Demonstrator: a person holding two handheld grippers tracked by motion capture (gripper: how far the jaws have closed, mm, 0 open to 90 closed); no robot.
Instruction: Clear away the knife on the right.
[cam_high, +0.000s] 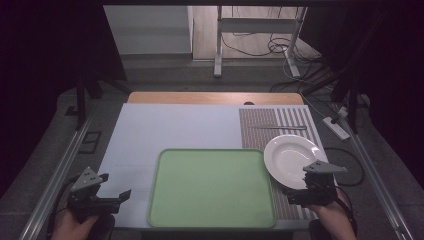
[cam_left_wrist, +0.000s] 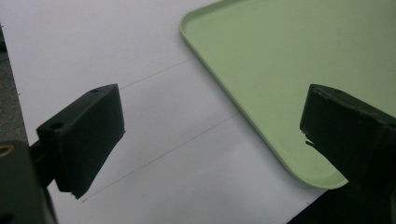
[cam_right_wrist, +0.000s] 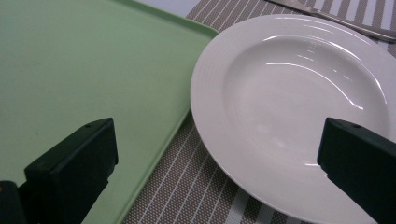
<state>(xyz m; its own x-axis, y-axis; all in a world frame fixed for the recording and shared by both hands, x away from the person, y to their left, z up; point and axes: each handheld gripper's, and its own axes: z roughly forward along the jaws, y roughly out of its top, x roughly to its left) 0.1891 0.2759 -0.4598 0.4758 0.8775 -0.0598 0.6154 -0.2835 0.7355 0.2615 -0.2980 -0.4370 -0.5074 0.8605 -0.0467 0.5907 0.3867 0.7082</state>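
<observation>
A: Plate status?
B: White plate (cam_high: 290, 159), round, glossy, broad rim with faint concentric rings, shallow well. Nothing in it. Sits flat on the striped placemat (cam_high: 260, 125), just right of the green tray (cam_high: 212, 187), its left edge touching or just over the tray's right rim; can't tell which.

A: Tray?
B: Rectangular, rounded corners, low raised lip, pale green. Nothing in it. It lies on the white sheet (cam_high: 170, 127) covering the bench (cam_high: 215, 98), near edge of the sheet.

A: Right hand-held gripper?
B: Right hand-held gripper (cam_high: 305, 192) is right of the tray's near right corner, at the plate's near edge. Jaws spread wide, nothing between them. In the right gripper view one jaw is over the tray, the other over the plate's rim.

A: Left one?
B: Left hand-held gripper (cam_high: 117, 197) is left of the tray's near left corner, above the white sheet. Jaws spread too, holding nothing.

A: Anything else?
B: A slim metal utensil (cam_high: 282, 127) on the placemat, beyond the tray's far right corner. Too small to identify.
</observation>
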